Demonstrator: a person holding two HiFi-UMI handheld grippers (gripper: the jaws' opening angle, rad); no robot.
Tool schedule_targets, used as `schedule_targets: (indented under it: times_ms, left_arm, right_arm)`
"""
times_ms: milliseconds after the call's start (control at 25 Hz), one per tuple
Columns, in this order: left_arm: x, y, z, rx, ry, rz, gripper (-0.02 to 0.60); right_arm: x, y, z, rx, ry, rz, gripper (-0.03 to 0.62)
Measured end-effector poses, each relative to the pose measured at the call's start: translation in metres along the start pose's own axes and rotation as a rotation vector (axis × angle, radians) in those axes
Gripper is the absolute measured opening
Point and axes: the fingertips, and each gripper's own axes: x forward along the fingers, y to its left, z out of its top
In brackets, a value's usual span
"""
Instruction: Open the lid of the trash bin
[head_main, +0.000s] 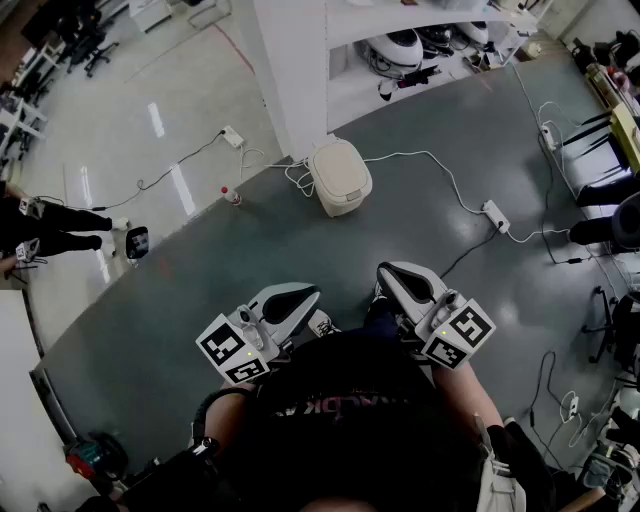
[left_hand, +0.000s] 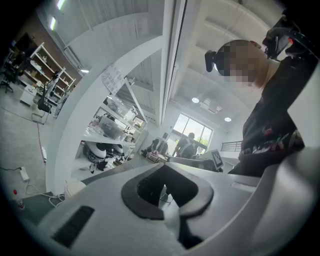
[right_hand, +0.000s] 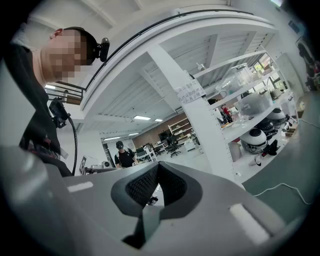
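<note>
trash bin partly behind left gripper

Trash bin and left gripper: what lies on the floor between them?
Nothing: in the head view, only bare grey floor separates the trash bin from the left gripper.

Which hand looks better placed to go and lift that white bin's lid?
Right, by a small margin. The bin stands ahead, lid down, roughly in line between the two. The right tool is held slightly further forward than the left tool. Both are shut, empty and well short of it.
</note>
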Motion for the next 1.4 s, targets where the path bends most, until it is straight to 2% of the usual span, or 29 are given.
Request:
schedule_targets:
  times_ms: [520, 920, 1400]
  left_arm:
    - [-0.004, 0.002, 0.004, 0.004, -0.007, -0.004, 0.002]
    - [-0.009, -0.004, -0.005, 0.101, 0.049, 0.001, 0.002]
    - [-0.031, -0.007, -0.011, 0.103, 0.056, 0.005, 0.002]
  right_arm:
    - [0.01, 0.009, 0.001, -0.025, -0.002, 0.03, 0.008]
    - [0.015, 0.006, 0.0, -0.03, 0.008, 0.01, 0.008]
    - [0.022, 0.019, -0.005, -0.03, -0.003, 0.007, 0.008]
